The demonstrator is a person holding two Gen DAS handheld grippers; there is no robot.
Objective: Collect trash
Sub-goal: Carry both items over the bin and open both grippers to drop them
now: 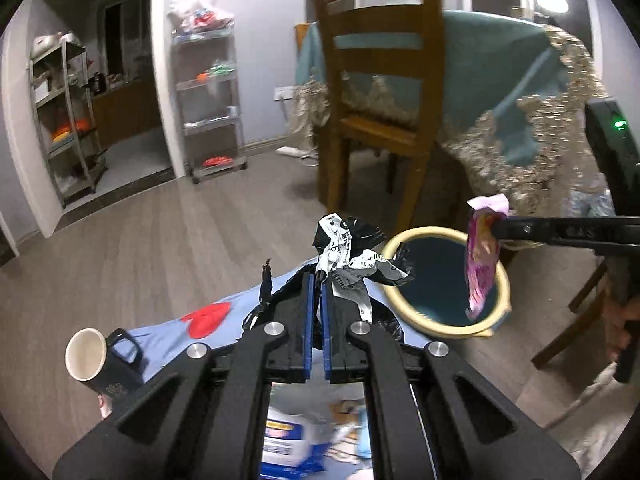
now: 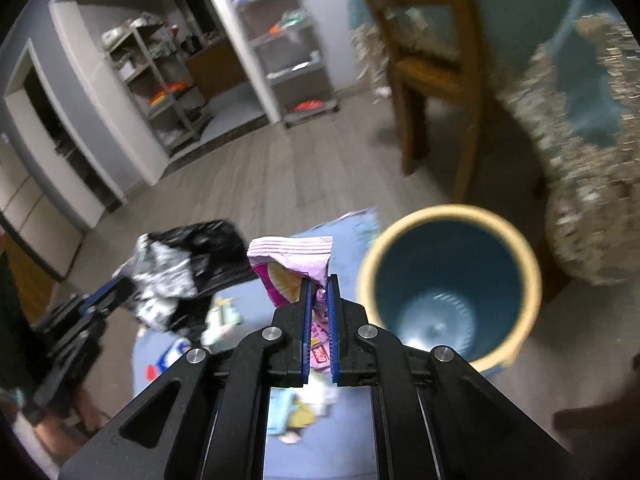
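My left gripper (image 1: 316, 276) is shut on a crumpled black and white plastic bag (image 1: 356, 252), held above the blue table (image 1: 168, 332). The bag also shows in the right wrist view (image 2: 180, 272). My right gripper (image 2: 319, 280) is shut on a pink snack wrapper (image 2: 292, 260). In the left wrist view the wrapper (image 1: 482, 256) hangs over the near rim of the blue bin with a cream rim (image 1: 404, 298). The bin (image 2: 448, 280) stands on the floor just right of the table and looks empty inside.
A dark mug (image 1: 100, 354) stands on the table at the left. More wrappers (image 2: 296, 412) lie on the table below the right gripper. A wooden chair (image 1: 380, 92) and a table with a teal fringed cloth (image 1: 520, 92) stand behind the bin. Metal shelves (image 1: 212, 96) line the far wall.
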